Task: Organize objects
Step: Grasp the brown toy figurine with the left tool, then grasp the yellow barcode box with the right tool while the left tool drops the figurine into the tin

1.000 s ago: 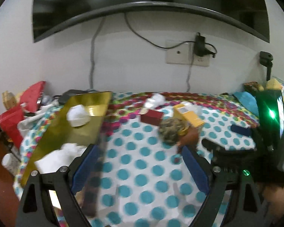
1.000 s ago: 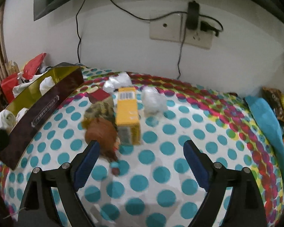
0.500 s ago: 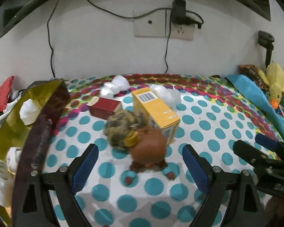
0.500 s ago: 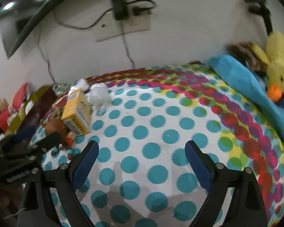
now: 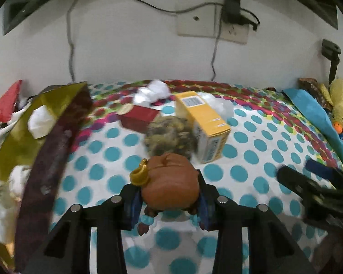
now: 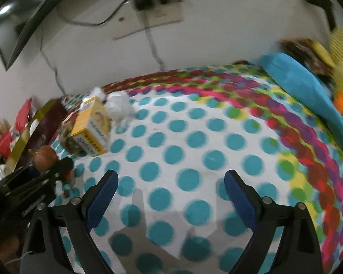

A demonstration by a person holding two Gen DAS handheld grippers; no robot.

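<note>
Left gripper [image 5: 170,202] pinching brown toy [image 5: 170,182] between blue pads, low over dotted desk [image 5: 251,164]; yellow ring on toy's left side. Beyond toy: mottled ball [image 5: 170,135] touching yellow box [image 5: 203,125]; red box [image 5: 139,116] and white wads [image 5: 152,93] behind. Gold tray [image 5: 34,123] at left, white wads inside. Right gripper [image 6: 171,189] spread wide, holding nothing, above bare dotted desk, well right of pile

A plain white wall [image 5: 130,52] rises behind the counter [image 6: 194,155], which wears a cloth of teal dots with a multicoloured dotted border. A wall socket plate [image 5: 208,26] holds a black plug [image 5: 233,8] with trailing cables. Above hangs a dark television screen [image 6: 13,16], reflecting ceiling lights.
</note>
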